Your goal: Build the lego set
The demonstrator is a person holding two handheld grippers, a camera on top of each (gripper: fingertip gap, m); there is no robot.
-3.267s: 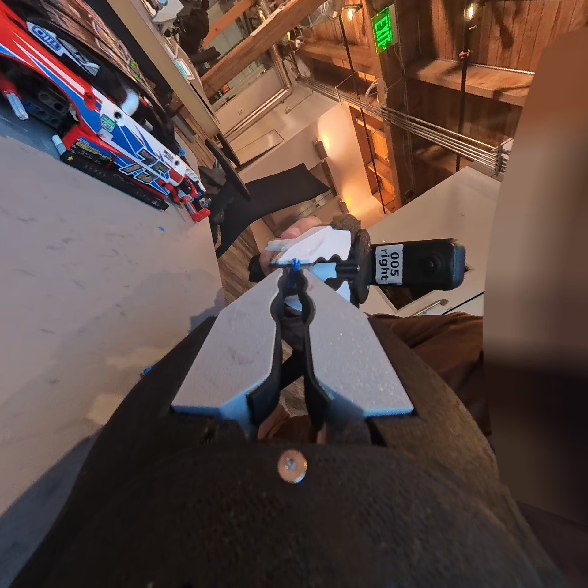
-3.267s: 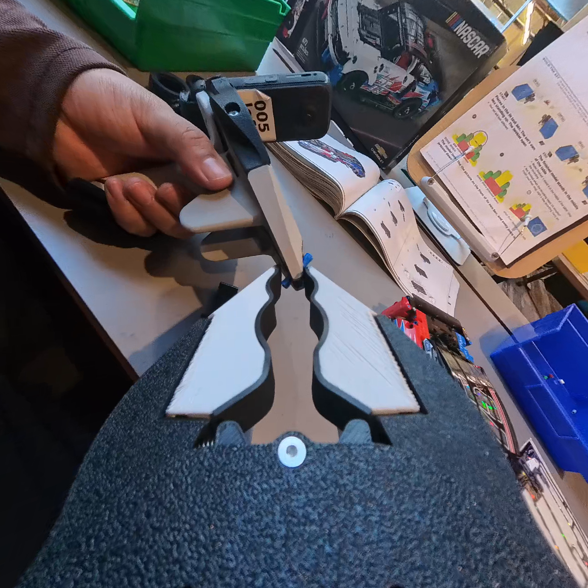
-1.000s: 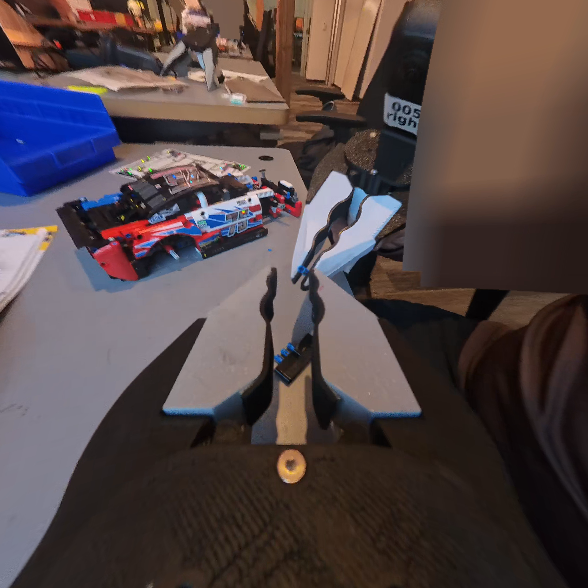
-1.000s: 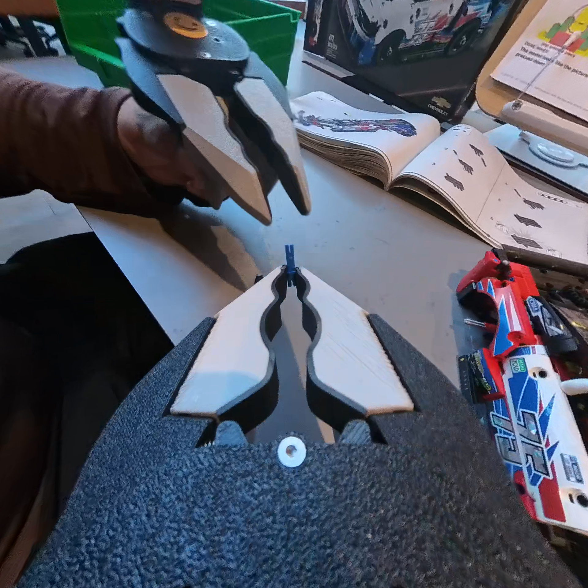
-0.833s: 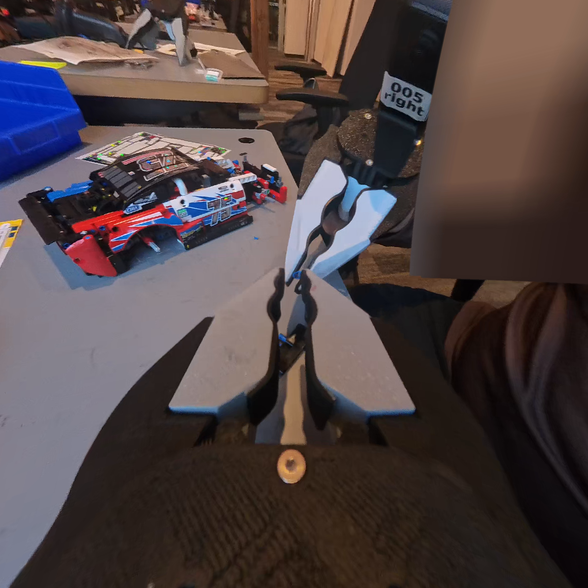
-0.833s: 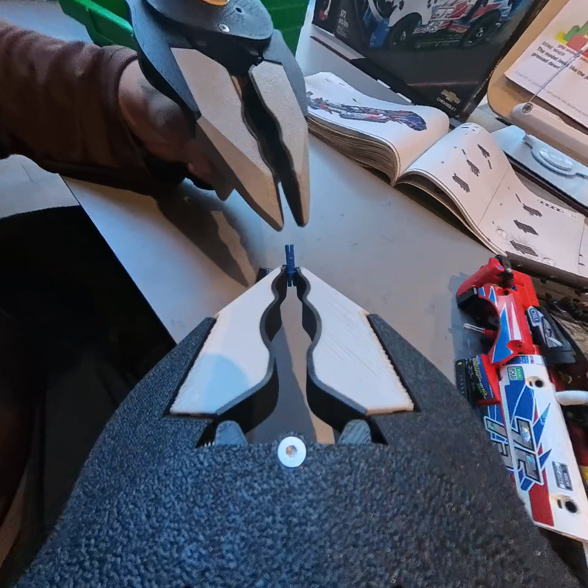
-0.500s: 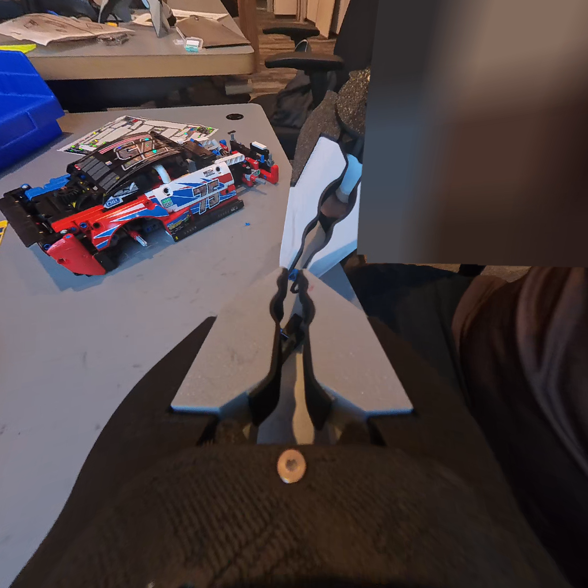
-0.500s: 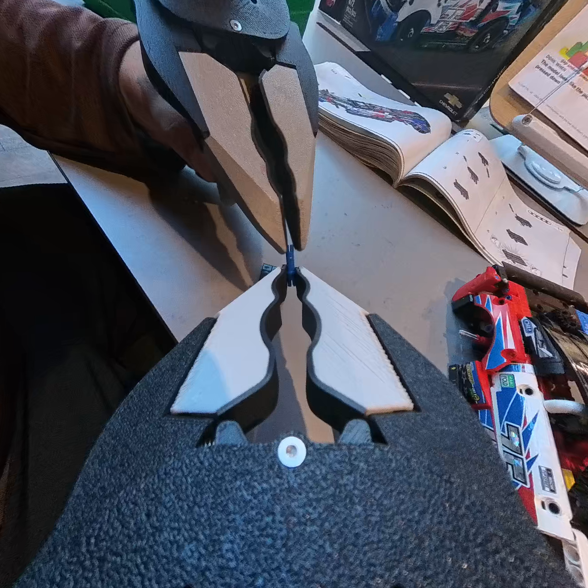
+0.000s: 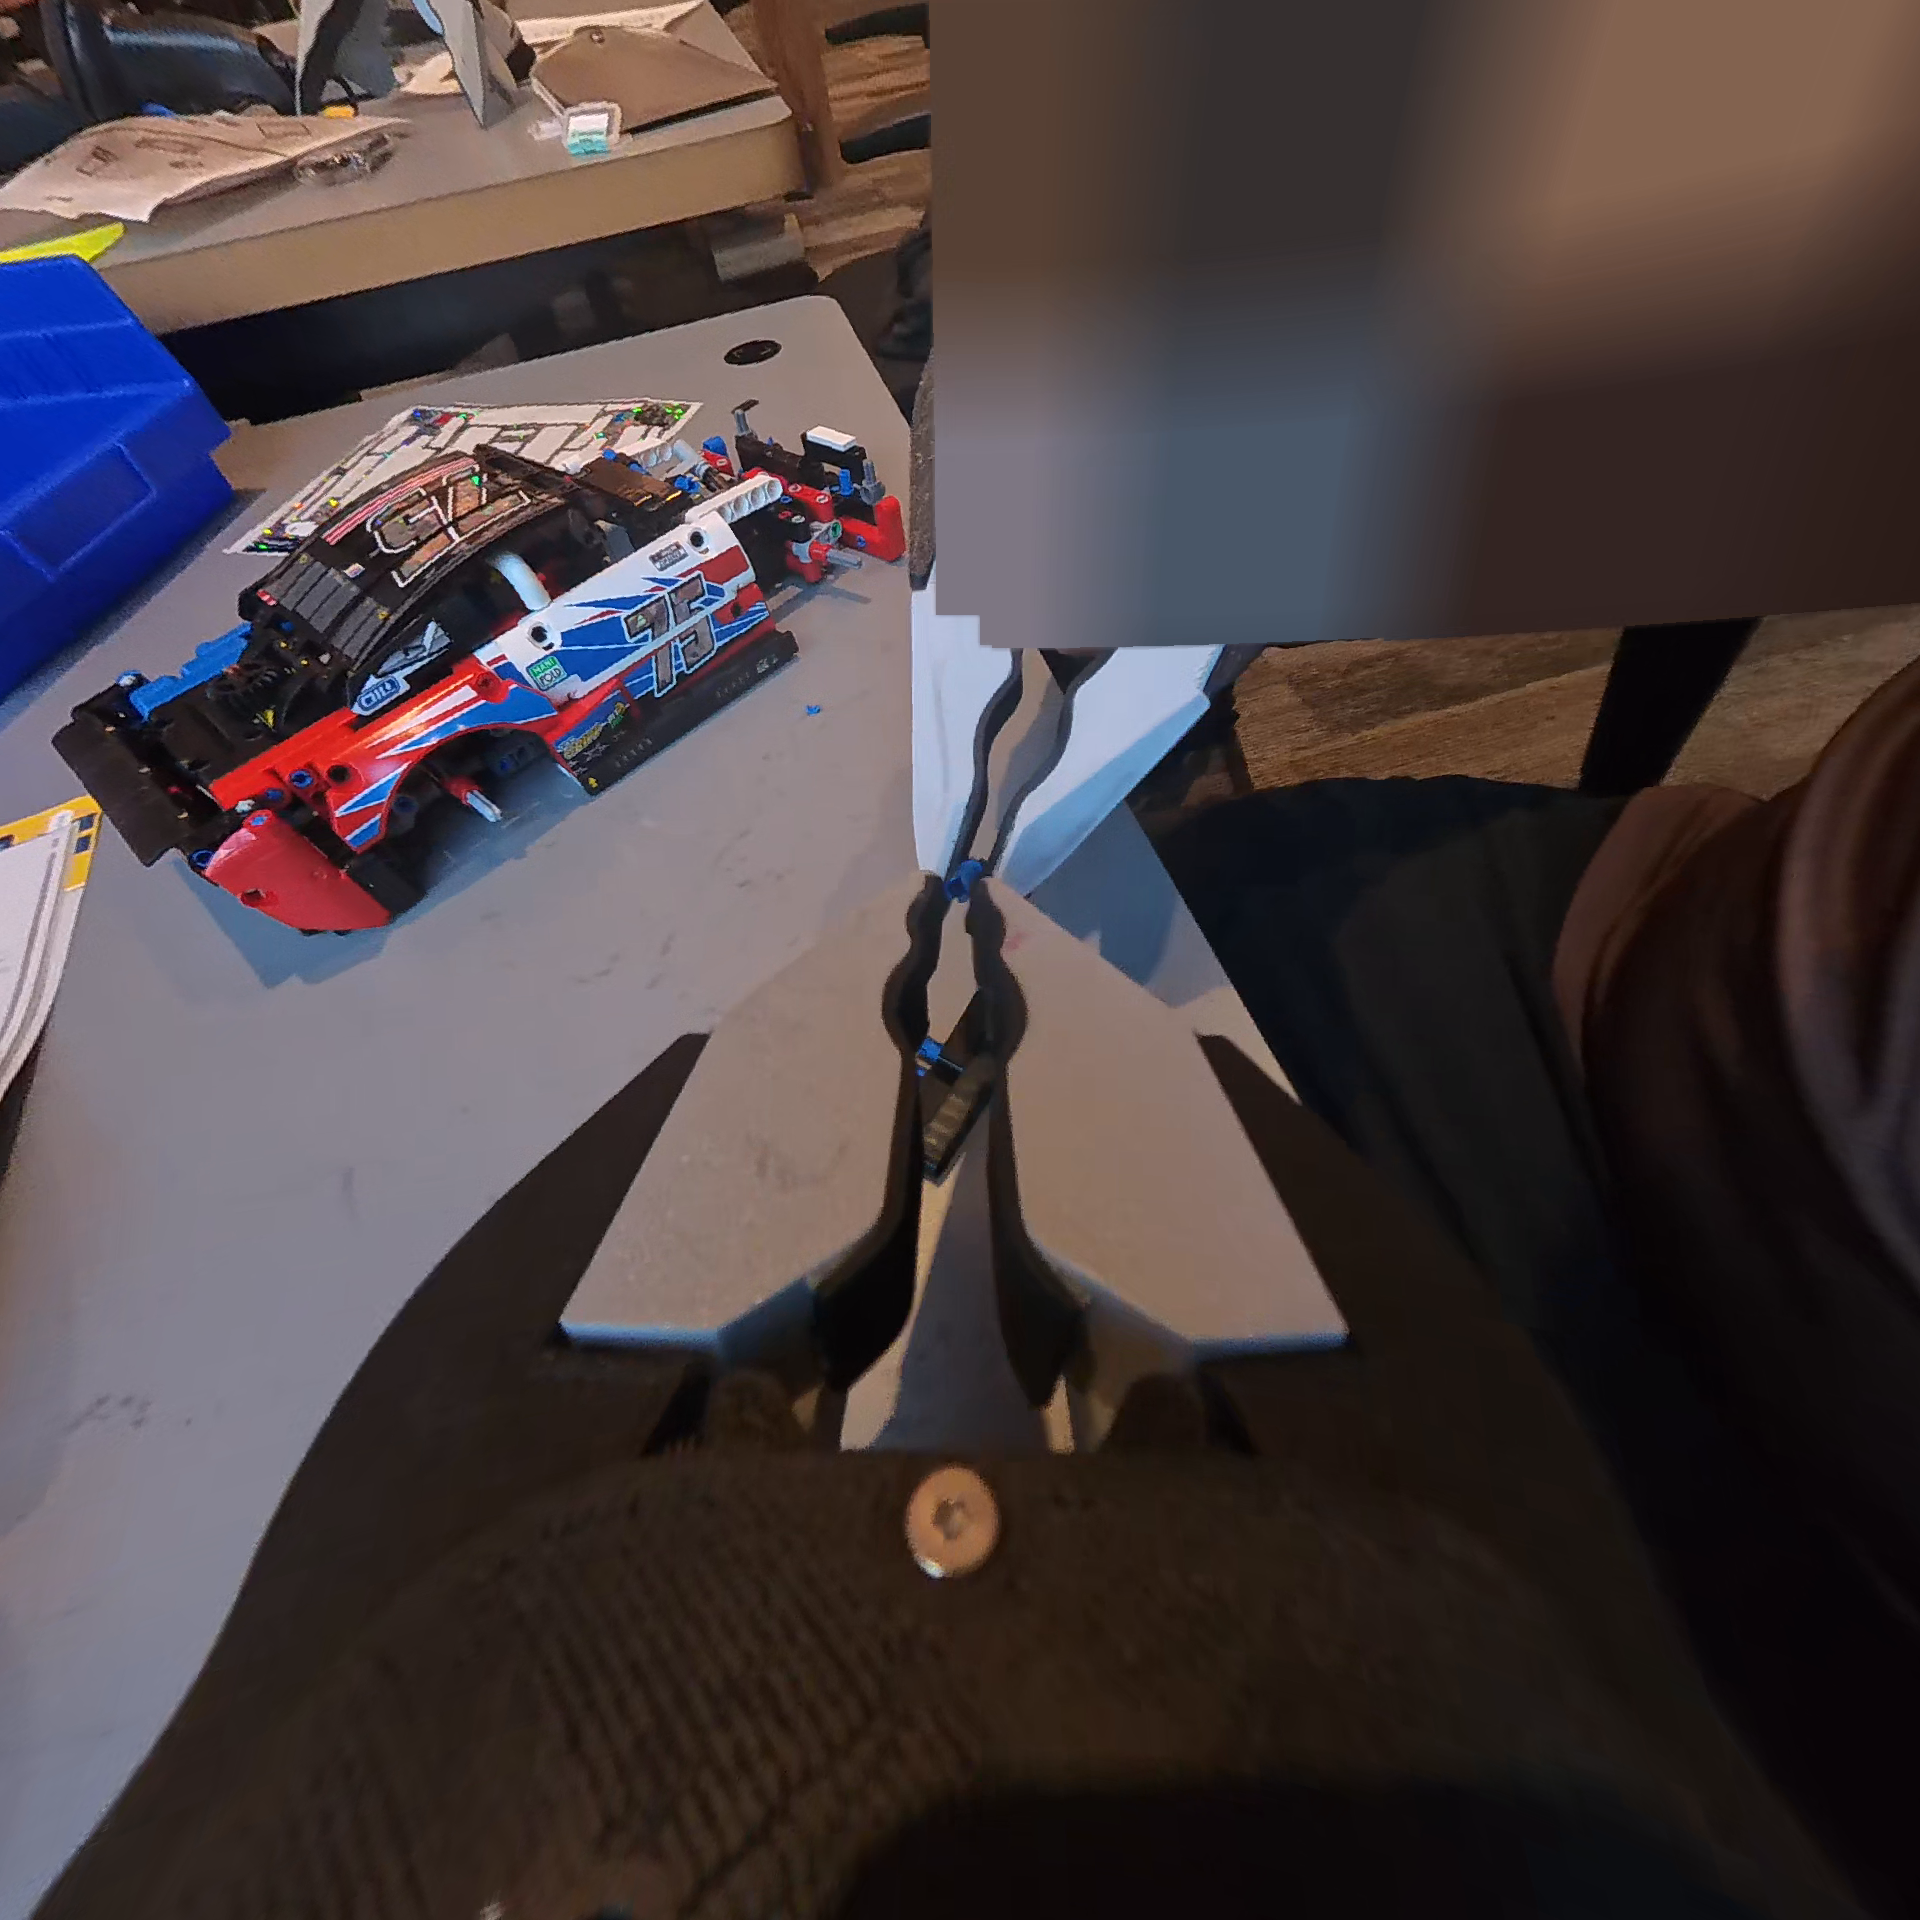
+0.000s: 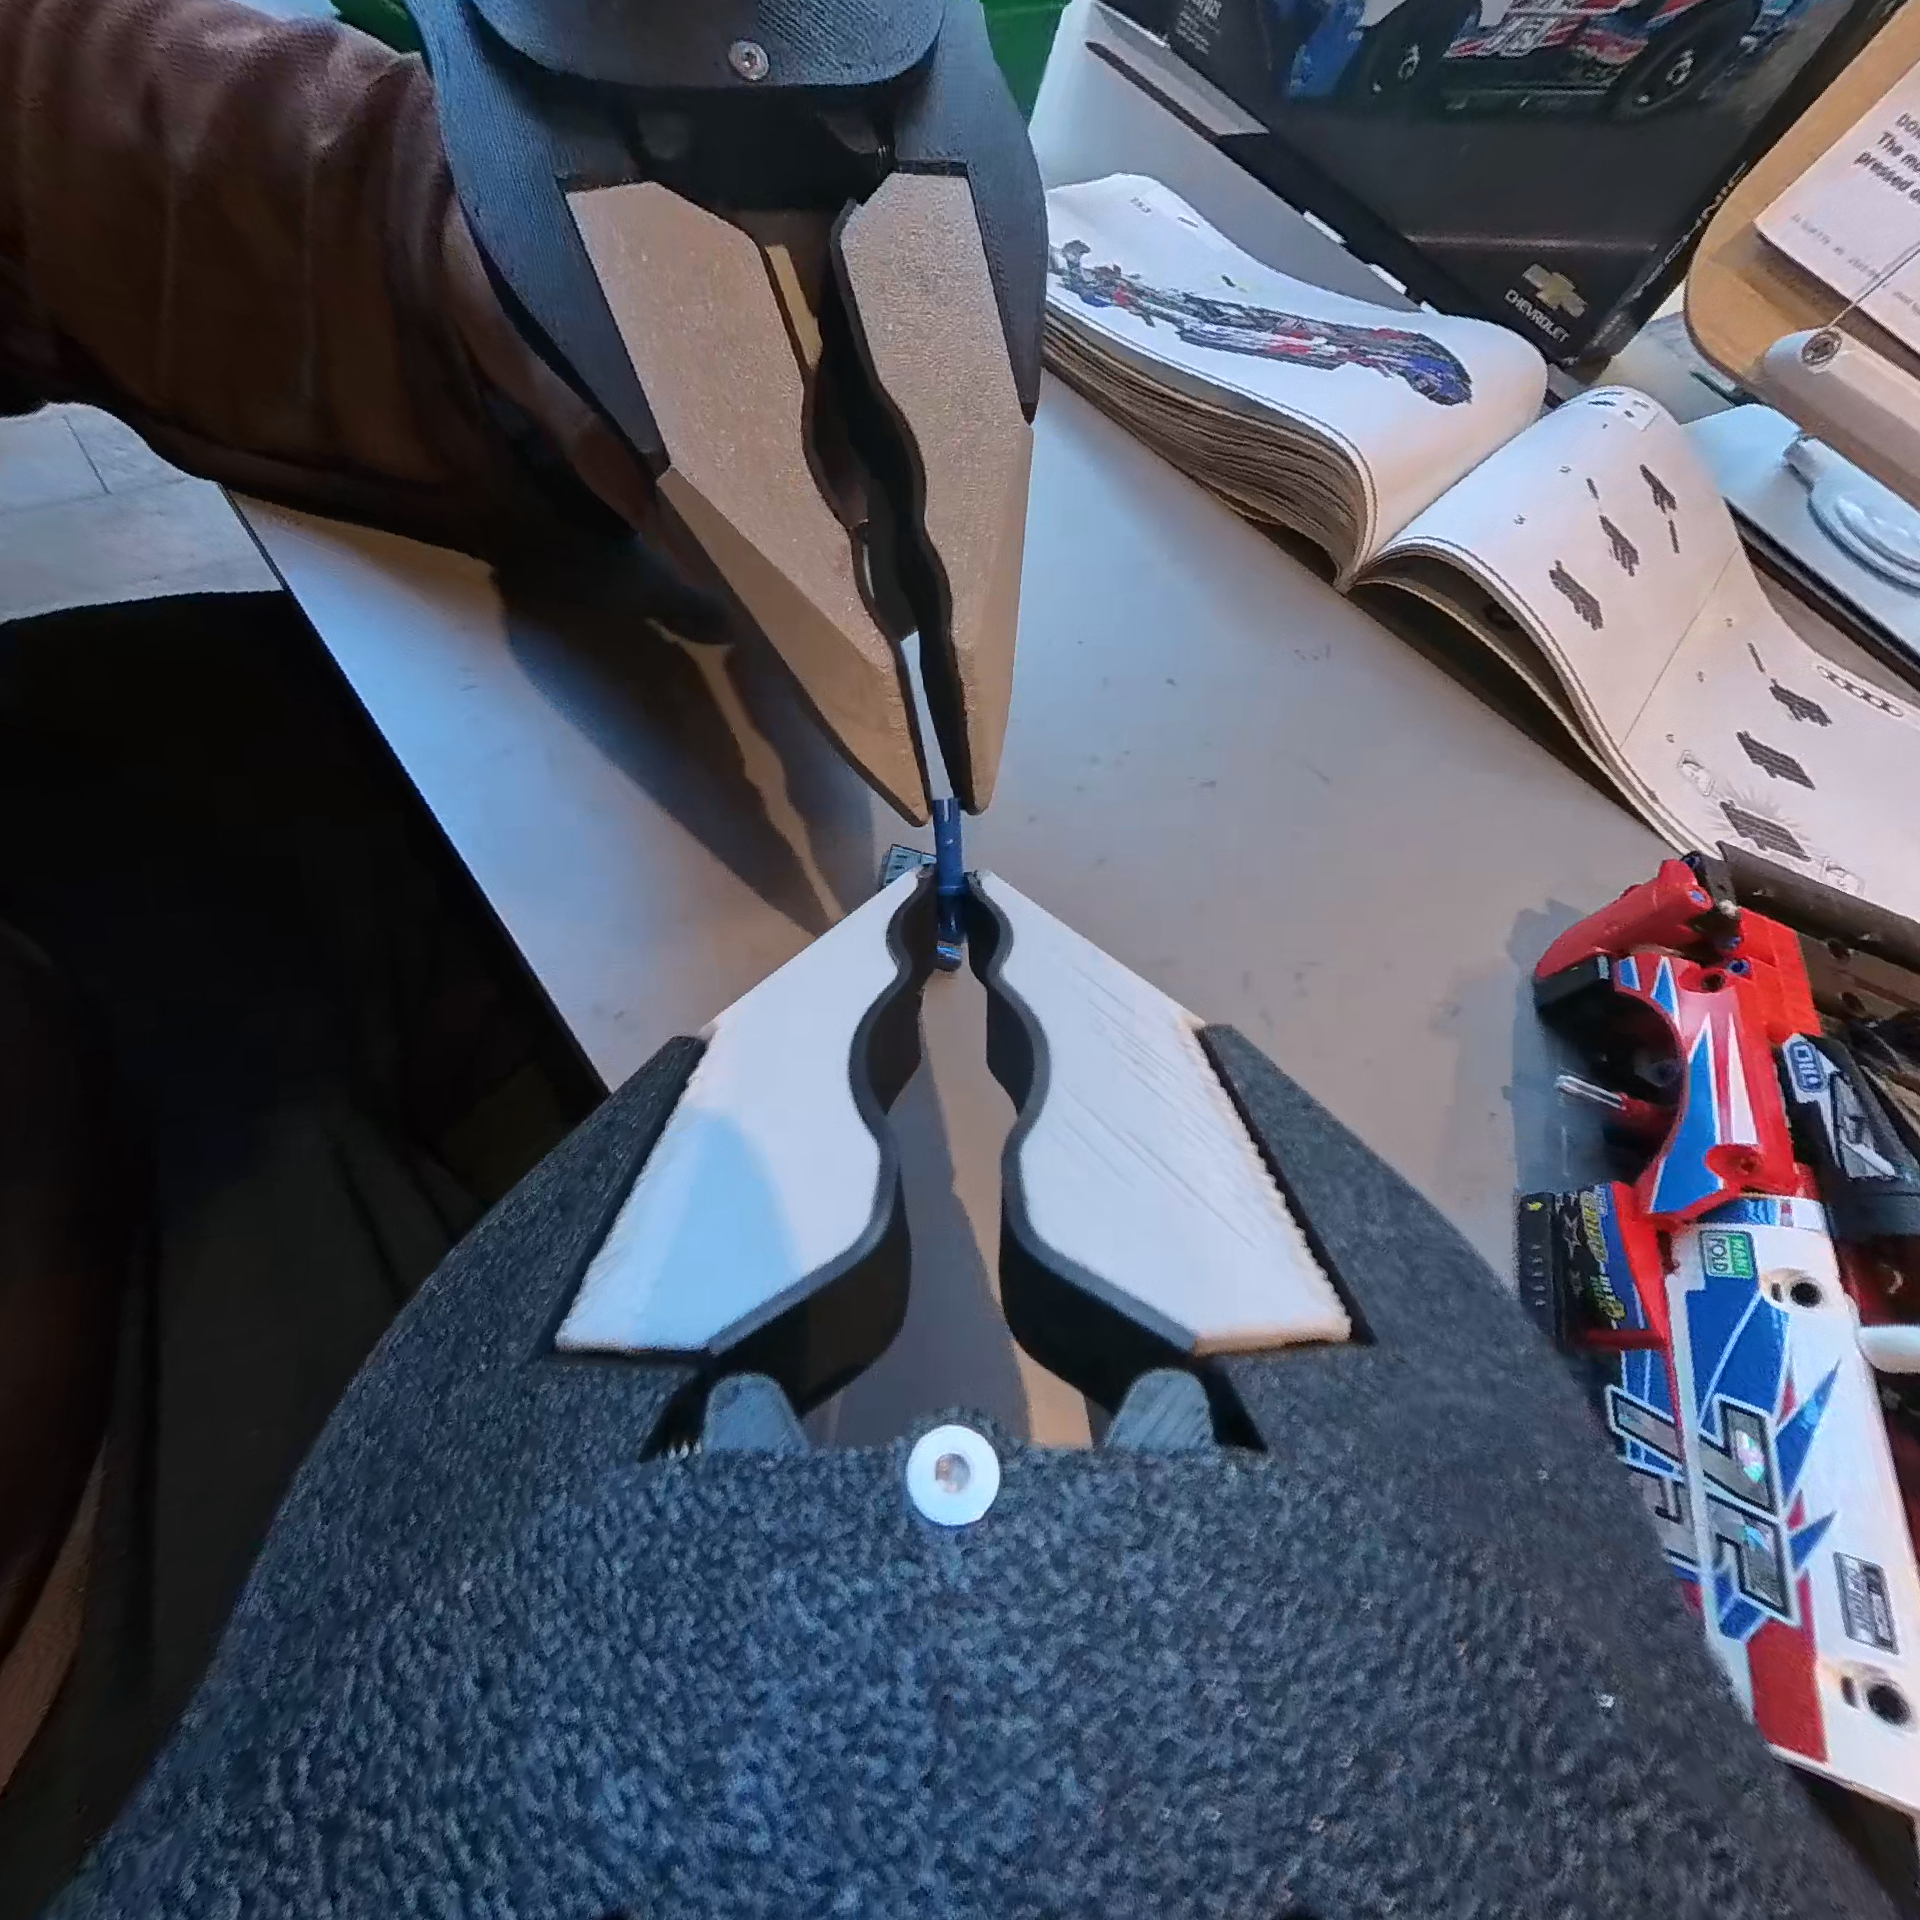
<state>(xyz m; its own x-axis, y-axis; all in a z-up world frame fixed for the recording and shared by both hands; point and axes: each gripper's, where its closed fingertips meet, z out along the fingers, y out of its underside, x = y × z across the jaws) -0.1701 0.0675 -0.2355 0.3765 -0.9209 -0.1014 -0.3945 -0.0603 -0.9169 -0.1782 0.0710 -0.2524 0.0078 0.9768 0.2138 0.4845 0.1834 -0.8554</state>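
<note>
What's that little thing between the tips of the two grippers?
A small blue pin bridges the right gripper and left gripper, clearest in the right wrist view.

1. A small blue pin (image 10: 948,871) stands upright in the air, pinched at both ends between two sets of fingers.
2. A red, white and blue lego car (image 9: 457,665), partly built and wheelless, rests on the grey tabletop (image 9: 312,1091).
3. A small black piece (image 9: 951,1107) with blue pins lies on the tabletop.
</note>
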